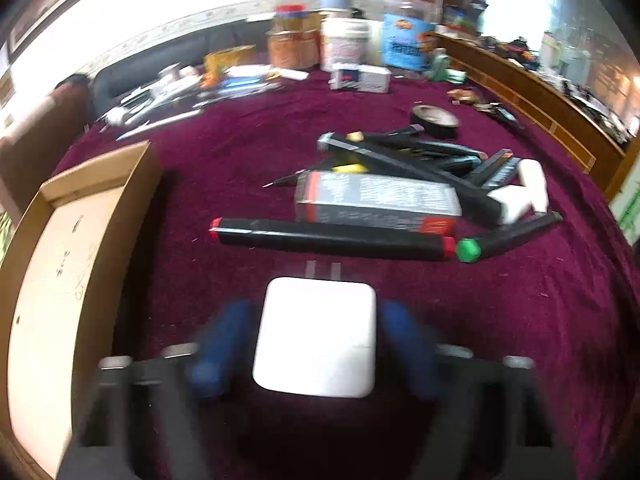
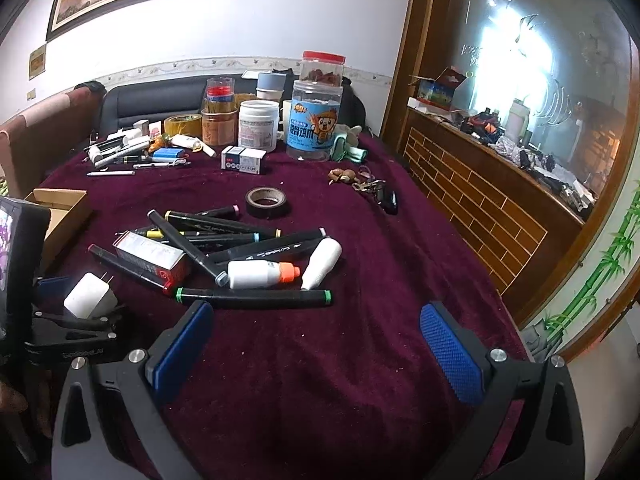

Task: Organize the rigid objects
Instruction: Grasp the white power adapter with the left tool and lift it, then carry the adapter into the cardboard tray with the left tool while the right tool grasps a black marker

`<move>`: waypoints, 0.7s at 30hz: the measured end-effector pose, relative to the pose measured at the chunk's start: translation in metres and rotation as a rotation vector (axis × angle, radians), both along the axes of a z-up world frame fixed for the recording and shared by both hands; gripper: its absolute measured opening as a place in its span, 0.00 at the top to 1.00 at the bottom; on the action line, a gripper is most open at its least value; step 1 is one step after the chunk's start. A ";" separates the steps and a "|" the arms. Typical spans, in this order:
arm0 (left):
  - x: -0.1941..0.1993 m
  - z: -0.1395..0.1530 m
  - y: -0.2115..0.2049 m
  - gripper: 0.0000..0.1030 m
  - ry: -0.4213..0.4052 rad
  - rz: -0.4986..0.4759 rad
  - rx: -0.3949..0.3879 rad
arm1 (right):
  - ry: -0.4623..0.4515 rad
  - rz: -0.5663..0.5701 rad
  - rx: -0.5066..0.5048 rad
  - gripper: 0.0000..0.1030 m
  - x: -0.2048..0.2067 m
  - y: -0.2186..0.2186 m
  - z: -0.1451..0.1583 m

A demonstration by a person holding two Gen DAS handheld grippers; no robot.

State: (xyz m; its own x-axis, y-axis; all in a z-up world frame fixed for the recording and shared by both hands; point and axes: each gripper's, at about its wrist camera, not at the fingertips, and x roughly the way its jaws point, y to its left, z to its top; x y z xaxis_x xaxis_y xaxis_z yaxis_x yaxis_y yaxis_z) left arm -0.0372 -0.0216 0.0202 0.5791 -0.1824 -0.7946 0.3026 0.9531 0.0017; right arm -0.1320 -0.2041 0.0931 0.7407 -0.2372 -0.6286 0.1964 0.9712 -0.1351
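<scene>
My left gripper is shut on a white plug adapter, held just above the maroon cloth, prongs pointing forward; it also shows in the right wrist view. A cardboard box lies open to its left. Ahead lies a pile of black markers, a grey and red carton, a red-capped marker, a green-capped marker and two white bottles. My right gripper is open and empty, low over the cloth in front of the pile.
A roll of black tape and keys lie behind the pile. Jars, a small box, pens and tubes stand along the far edge. A wooden counter borders the table on the right.
</scene>
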 end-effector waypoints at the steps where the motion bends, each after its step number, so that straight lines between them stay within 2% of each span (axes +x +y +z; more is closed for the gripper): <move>1: -0.001 0.002 0.000 0.55 0.011 -0.007 -0.004 | 0.005 0.003 0.004 0.00 0.000 0.000 -0.001; 6: -0.010 0.010 0.018 0.55 0.058 -0.001 -0.117 | 0.038 0.045 0.054 0.00 0.005 -0.006 -0.006; 8: -0.018 0.023 0.033 0.55 0.050 0.010 -0.179 | 0.054 0.080 0.105 0.00 0.008 -0.011 -0.006; 12: -0.036 0.050 0.061 0.55 0.011 0.040 -0.236 | 0.083 0.161 0.220 0.00 0.020 -0.014 -0.005; 16: -0.057 0.071 0.085 0.55 -0.044 0.062 -0.240 | 0.127 0.271 0.300 0.00 0.043 -0.002 -0.002; 18: -0.066 0.078 0.095 0.55 -0.071 0.067 -0.230 | 0.139 0.299 0.272 0.00 0.055 0.011 -0.002; 21: -0.076 0.083 0.110 0.54 -0.093 0.086 -0.222 | 0.179 0.450 0.266 0.06 0.072 0.049 -0.002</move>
